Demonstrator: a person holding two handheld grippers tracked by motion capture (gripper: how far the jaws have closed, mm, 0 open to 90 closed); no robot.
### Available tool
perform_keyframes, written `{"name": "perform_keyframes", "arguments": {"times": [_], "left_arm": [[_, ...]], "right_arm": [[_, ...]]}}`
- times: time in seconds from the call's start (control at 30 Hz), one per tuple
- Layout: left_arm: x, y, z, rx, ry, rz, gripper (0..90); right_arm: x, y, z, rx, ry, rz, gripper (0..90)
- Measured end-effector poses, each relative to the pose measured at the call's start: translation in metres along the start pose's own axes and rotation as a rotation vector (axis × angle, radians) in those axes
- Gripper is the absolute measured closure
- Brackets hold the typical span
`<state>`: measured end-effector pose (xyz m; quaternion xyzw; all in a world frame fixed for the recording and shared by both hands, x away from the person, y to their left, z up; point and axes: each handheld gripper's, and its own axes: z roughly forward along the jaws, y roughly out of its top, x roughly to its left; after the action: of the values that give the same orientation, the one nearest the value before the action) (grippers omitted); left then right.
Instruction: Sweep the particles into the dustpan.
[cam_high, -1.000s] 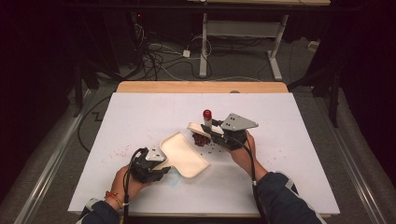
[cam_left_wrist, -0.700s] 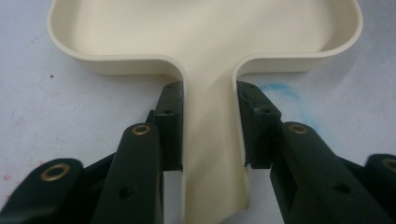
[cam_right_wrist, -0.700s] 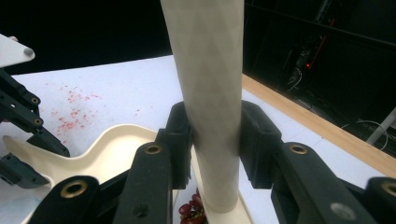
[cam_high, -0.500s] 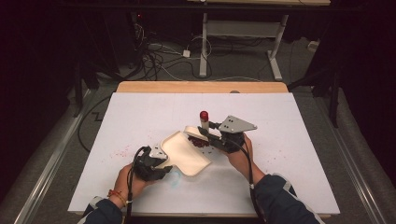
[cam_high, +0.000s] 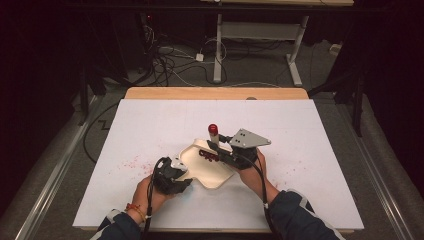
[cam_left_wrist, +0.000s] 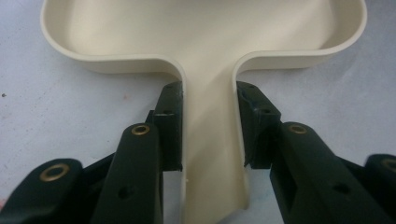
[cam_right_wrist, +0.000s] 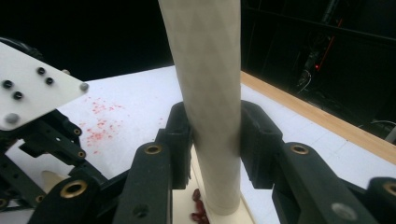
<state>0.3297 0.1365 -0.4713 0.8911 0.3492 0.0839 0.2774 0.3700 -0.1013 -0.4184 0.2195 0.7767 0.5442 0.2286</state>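
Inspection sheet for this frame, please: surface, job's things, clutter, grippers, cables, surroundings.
Surface: white table, red specks at left.
Job's things: cream scoop tray flat on table; white tube with red top, upright, its base at the tray by small red pieces.
Clutter: nothing seen.
Grippers: left gripper shut on the tray's handle; right gripper shut on the tube.
Cables: tangle on floor beyond table.
Surroundings: dark room, desk legs behind.

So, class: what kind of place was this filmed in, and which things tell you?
Probably a lab or workshop: a white-topped work table, loose cables on the grey floor, and a bare metal bench frame behind.
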Motion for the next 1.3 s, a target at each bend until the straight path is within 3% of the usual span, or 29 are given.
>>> {"name": "perform_keyframes", "arguments": {"times": [0.33,0.5,0.8,0.93,1.07,1.3], "left_arm": [[0.0,0.0,0.003,0.005,-0.001,-0.001,63.0],[0.0,0.0,0.005,0.016,0.009,0.015,63.1],[0.001,-0.002,0.005,0.015,0.006,0.017,63.0],[0.002,-0.002,0.005,0.014,0.004,0.026,63.0],[0.002,-0.004,0.005,0.01,0.002,0.038,63.0],[0.001,-0.009,0.001,0.012,-0.001,0.047,63.0]], "right_arm": [[0.012,0.004,-0.002,-0.017,0.032,0.011,68.6],[0.02,0.006,-0.001,-0.023,0.062,-0.013,69.2],[0.023,0.009,-0.006,-0.038,0.09,0.002,70.3],[0.024,0.011,-0.008,-0.047,0.079,-0.003,70.4],[0.021,0.019,-0.018,-0.105,0.056,-0.008,70.4],[0.004,0.035,-0.043,-0.162,0.008,-0.01,70.4]]}}
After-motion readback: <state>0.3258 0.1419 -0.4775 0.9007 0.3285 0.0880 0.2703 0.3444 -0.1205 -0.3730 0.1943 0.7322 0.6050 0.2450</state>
